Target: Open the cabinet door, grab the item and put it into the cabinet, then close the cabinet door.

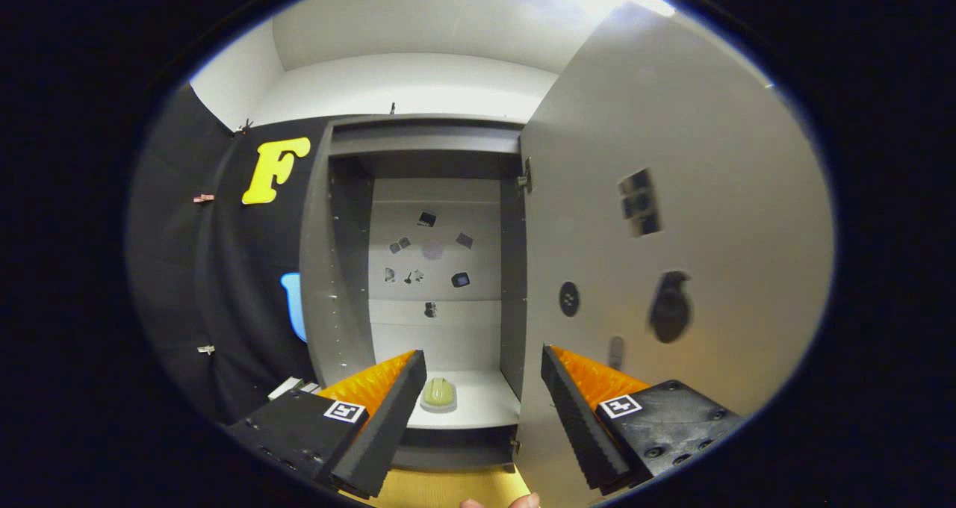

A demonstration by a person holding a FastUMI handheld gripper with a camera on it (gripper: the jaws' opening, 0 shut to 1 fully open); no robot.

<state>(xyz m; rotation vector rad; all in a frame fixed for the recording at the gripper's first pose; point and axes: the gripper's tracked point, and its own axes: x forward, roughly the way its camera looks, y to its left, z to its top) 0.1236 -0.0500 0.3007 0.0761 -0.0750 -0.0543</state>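
Fingers of my gripper (pixel 484 388) spread wide, holding nothing; beyond them a pale green item (pixel 438 394) sits on the cabinet shelf (pixel 485 407), cabinet door (pixel 672 269) swung open.

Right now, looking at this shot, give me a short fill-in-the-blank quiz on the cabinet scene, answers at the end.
1. The cabinet door stands ____.
2. The pale green item sits ____ the cabinet, on its bottom shelf.
3. The gripper has its fingers ____, holding nothing.
4. The door hangs on the cabinet's ____ side.

Answers: open; inside; open; right
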